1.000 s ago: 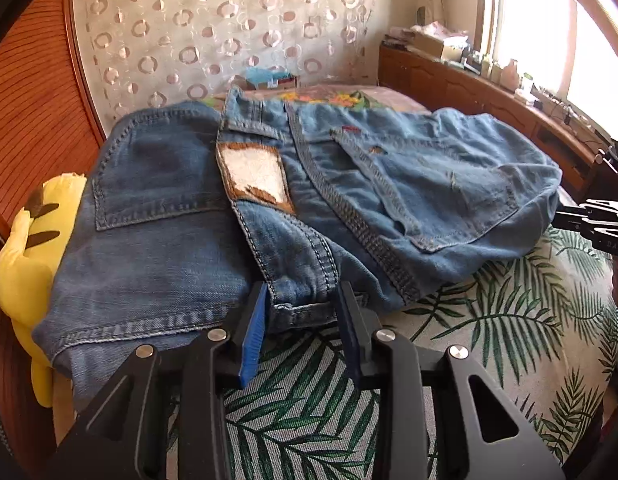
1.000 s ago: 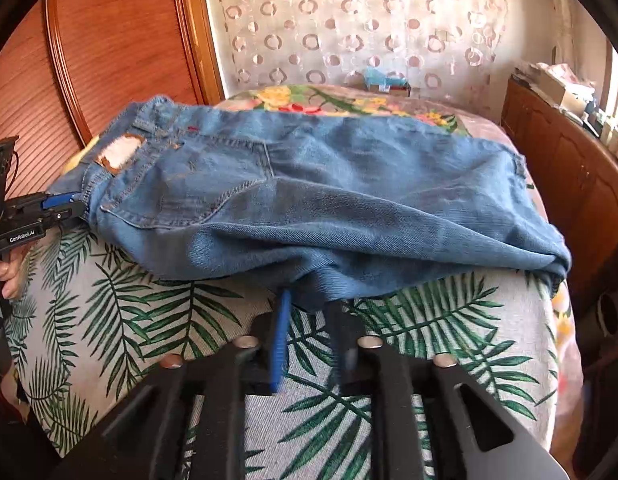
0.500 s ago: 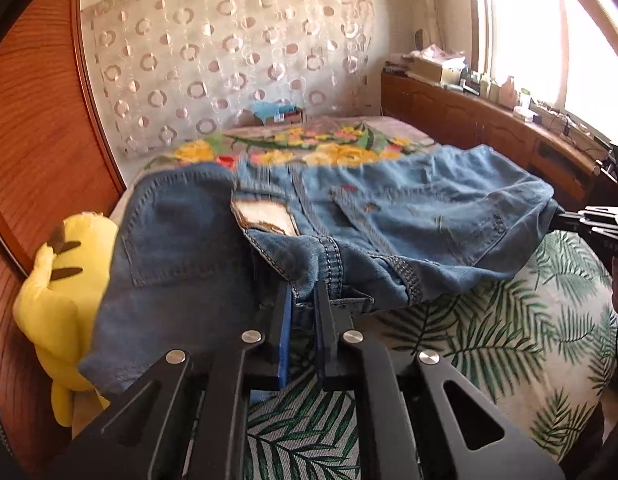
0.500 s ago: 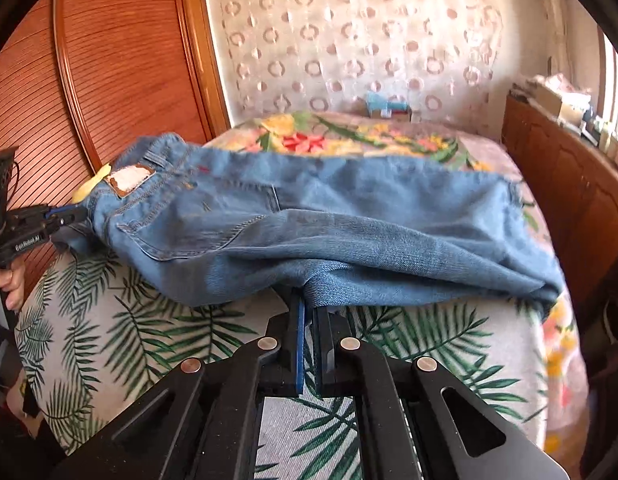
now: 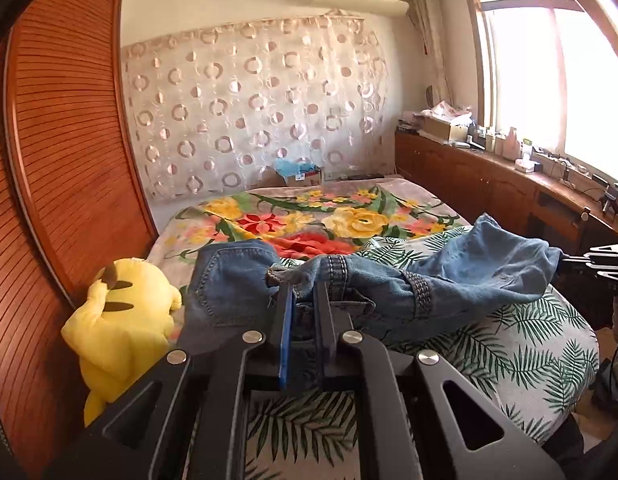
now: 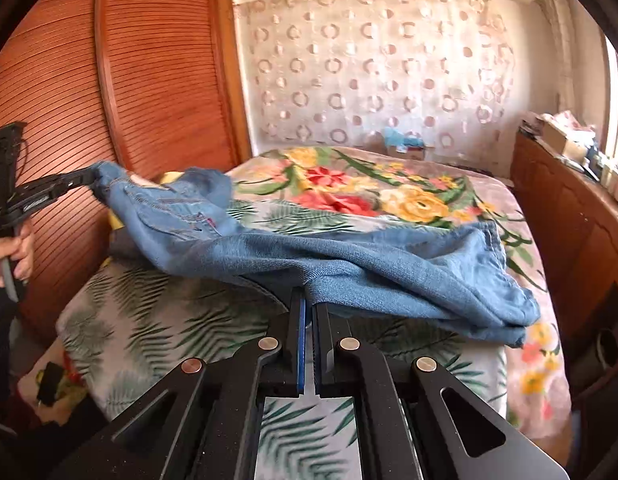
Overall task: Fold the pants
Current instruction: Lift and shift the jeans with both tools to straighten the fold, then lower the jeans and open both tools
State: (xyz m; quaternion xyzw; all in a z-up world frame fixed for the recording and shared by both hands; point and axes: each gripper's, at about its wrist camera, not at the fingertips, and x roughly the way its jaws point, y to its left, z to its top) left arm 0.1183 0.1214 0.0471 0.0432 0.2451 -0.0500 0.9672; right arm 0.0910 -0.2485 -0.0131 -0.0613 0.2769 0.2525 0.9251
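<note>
— What are the pants (image 6: 349, 256) made of?
— Faded blue denim, matt and coarse, with raised stitched seams.
— And the grippers?
— The left gripper (image 5: 304, 292) and the right gripper (image 6: 309, 300) look like matt black plastic with shiny metal rivets.
— The rest?
— Soft printed cloth on the bed cover (image 5: 529, 340), a fuzzy plush toy (image 5: 125, 312), glossy ribbed wood on the wardrobe (image 6: 149, 80).

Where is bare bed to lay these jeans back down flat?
Free: the floral blanket beyond the jeans, up to the box at the curtain, and the leaf-print sheet near you. Crowded: the left edge, by the yellow plush.
</note>
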